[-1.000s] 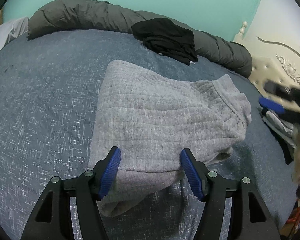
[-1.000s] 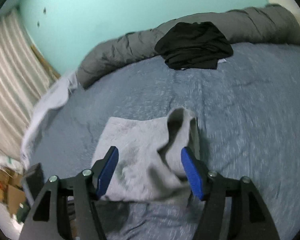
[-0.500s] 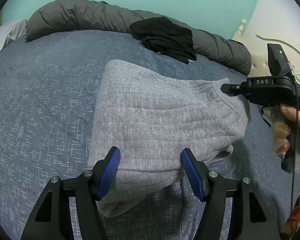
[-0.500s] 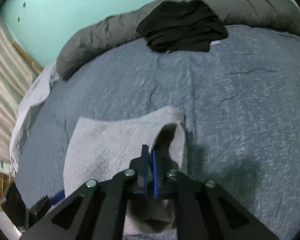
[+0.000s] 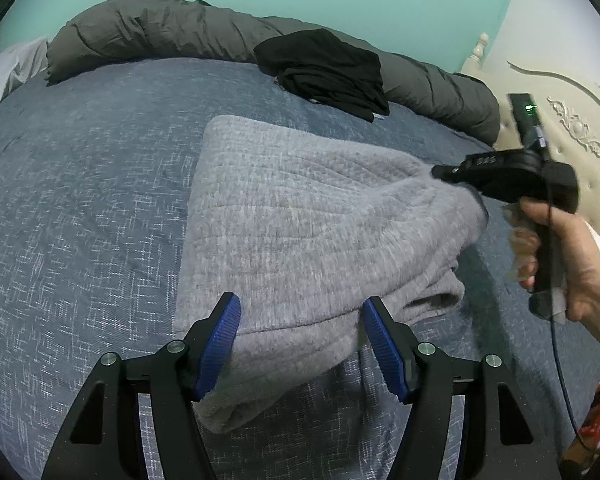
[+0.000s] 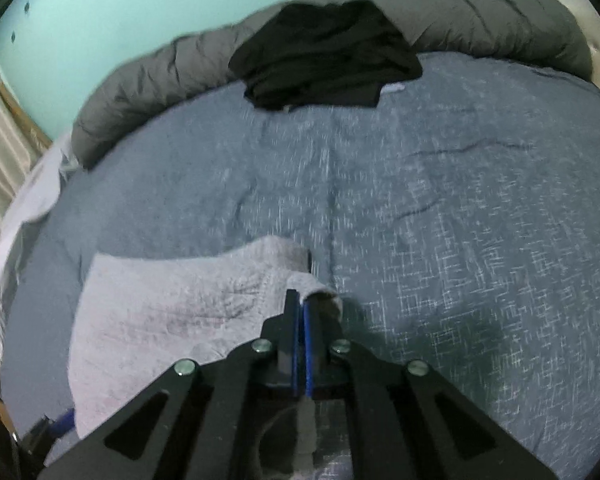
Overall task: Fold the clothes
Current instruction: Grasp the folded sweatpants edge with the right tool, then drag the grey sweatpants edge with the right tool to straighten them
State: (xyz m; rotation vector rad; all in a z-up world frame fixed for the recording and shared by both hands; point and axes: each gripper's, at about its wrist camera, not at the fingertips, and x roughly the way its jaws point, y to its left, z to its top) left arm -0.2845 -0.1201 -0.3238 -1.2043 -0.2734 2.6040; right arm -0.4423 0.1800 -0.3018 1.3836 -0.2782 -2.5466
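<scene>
A light grey knitted garment [image 5: 316, 240] lies part folded on the blue bedspread [image 5: 80, 200]. My left gripper [image 5: 302, 344] is open, its blue pads either side of the garment's near edge, holding nothing. My right gripper [image 6: 301, 312] is shut on the garment's far right corner [image 6: 312, 286] and lifts it a little; it also shows in the left wrist view [image 5: 500, 176], held by a hand. The garment also shows in the right wrist view [image 6: 164, 308].
A black folded garment [image 5: 324, 72] rests at the back against a rolled dark grey duvet [image 5: 172, 32]. A cream headboard [image 5: 572, 128] stands at the right. White sheets [image 6: 16, 224] hang at the bed's left side.
My right gripper came to the garment's far right corner, shut on it and raised it slightly. My left gripper stayed open in place.
</scene>
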